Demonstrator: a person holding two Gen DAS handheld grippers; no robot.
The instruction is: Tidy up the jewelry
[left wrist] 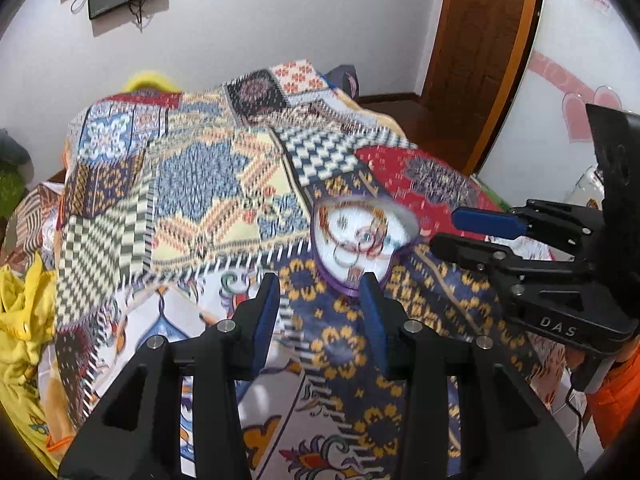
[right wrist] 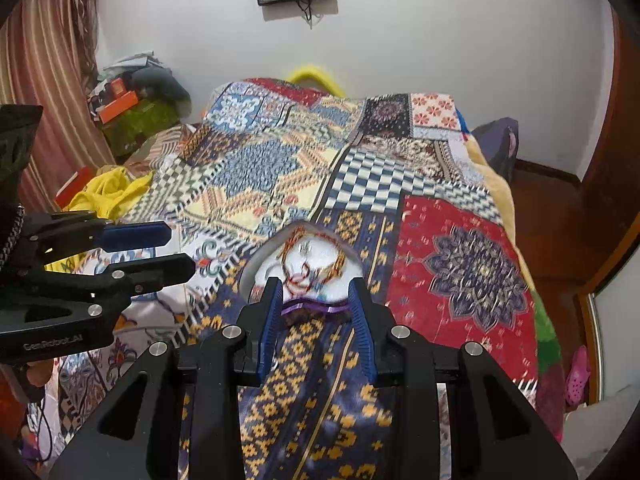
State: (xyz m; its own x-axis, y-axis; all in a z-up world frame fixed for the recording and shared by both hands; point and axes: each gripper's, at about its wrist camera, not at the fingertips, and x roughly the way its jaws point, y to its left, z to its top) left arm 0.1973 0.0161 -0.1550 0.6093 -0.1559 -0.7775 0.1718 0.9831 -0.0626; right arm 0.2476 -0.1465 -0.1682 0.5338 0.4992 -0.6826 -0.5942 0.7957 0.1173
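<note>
Jewelry (right wrist: 310, 268) (blurred bangles and rings) lay in a purple-rimmed heart-shaped dish (right wrist: 308, 309) on the patchwork quilt (right wrist: 460, 272). Right gripper (right wrist: 318, 294) stood at the dish's near rim, fingers apart. Left gripper (left wrist: 322, 294) was just beside it, fingers likewise apart, holding nothing.

"DAS" on right hand-held gripper (left wrist: 442, 228); "GenRobot.AI" on left hand-held gripper (right wrist: 180, 250).
</note>
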